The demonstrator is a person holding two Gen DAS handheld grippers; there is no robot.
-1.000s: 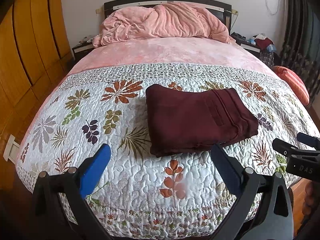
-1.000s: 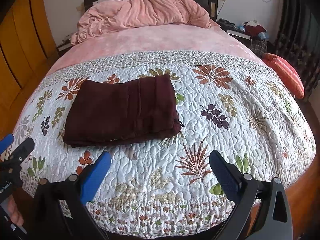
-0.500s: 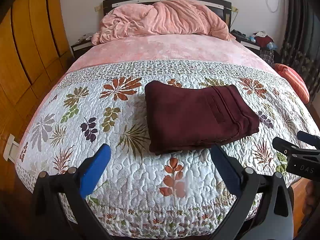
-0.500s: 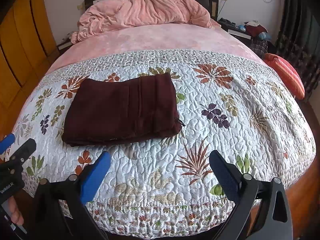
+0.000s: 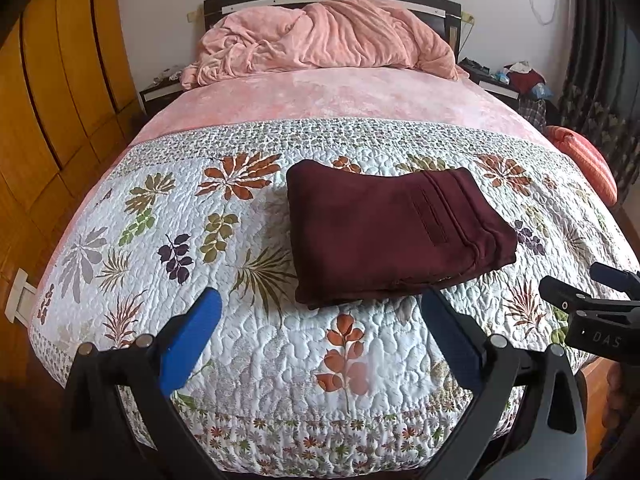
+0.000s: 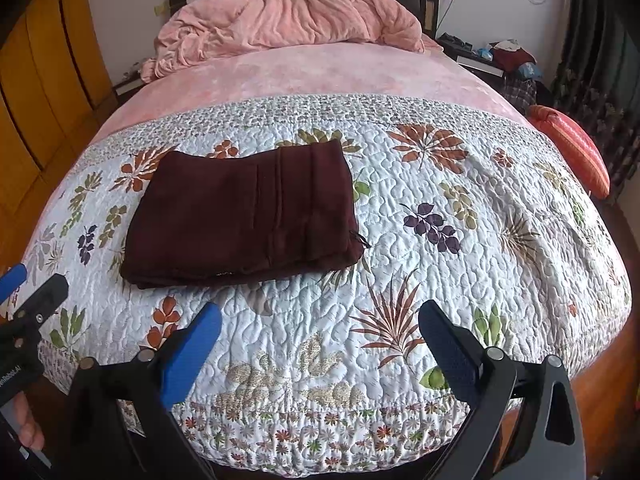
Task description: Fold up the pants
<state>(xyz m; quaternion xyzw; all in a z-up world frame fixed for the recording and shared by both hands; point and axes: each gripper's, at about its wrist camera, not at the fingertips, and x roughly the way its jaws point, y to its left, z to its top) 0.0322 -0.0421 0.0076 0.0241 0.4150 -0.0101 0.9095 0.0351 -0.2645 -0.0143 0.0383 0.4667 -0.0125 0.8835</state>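
The dark maroon pants (image 5: 392,232) lie folded into a flat rectangle on the floral quilt (image 5: 168,240), also shown in the right wrist view (image 6: 244,220). My left gripper (image 5: 320,320) is open and empty, held off the foot of the bed, short of the pants. My right gripper (image 6: 320,328) is open and empty too, off the foot of the bed and to the right of the pants. The right gripper's tips show at the left wrist view's right edge (image 5: 592,292); the left gripper shows at the right wrist view's left edge (image 6: 28,304).
A crumpled pink blanket (image 5: 320,40) lies against the headboard. An orange striped cushion (image 5: 584,160) sits off the bed's right side. Wooden wardrobe doors (image 5: 44,92) stand on the left. Cluttered nightstands (image 5: 516,80) flank the bed head.
Both grippers have drawn back slightly from the bed and stayed open. The folded pants have not moved.
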